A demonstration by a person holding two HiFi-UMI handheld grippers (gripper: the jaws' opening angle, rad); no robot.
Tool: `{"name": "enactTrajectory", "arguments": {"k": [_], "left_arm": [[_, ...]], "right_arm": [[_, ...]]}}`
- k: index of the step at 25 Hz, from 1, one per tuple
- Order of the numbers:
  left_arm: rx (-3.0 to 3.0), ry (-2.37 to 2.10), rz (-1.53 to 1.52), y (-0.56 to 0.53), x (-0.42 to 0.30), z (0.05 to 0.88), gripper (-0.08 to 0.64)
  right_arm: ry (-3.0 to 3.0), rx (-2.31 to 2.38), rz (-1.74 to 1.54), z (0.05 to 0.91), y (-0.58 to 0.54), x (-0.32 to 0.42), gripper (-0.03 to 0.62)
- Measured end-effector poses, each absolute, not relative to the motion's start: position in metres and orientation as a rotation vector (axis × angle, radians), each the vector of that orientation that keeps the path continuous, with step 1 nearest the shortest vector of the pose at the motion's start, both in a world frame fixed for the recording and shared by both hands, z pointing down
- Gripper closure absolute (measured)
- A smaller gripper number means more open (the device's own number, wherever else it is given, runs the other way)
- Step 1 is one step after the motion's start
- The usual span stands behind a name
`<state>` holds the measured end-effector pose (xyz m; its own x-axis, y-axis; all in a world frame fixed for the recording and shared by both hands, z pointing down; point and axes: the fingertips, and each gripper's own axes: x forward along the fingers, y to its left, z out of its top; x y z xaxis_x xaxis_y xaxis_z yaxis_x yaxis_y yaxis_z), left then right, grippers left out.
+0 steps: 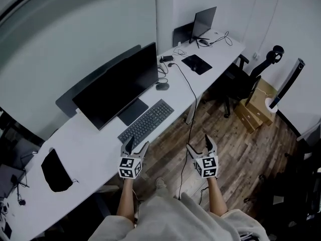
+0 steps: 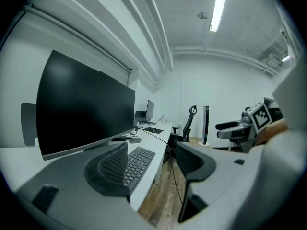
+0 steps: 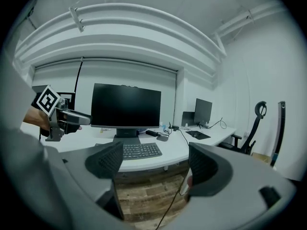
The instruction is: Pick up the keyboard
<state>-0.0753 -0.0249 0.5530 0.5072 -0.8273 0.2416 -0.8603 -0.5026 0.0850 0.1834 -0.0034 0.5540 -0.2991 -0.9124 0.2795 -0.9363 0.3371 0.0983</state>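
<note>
1. the keyboard (image 1: 146,122) lies flat on the white desk (image 1: 90,152), just in front of the monitor (image 1: 118,84)
2. left gripper (image 1: 137,145) hovers by the desk edge near the keyboard's near end; jaws spread, nothing between them
3. right gripper (image 1: 199,143) hangs over the wood floor (image 1: 235,149), jaws likewise apart and empty

Keyboard (image 1: 146,124) front open; monitor stand (image 1: 133,111) close behind.

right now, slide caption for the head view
Left gripper and right gripper, both open and empty, short of the keyboard on the white desk before the monitor.
</note>
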Motion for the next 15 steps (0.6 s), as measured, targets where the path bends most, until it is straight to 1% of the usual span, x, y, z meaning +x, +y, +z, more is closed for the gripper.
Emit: {"name": "enactTrajectory", "arguments": {"k": [15], "left_arm": [[2.611, -1.350, 0.246, -0.153, -0.084, 0.552, 0.262]], "right_arm": [[-2.250, 1.718, 0.117, 0.549, -0.112, 0.168, 0.172]]}}
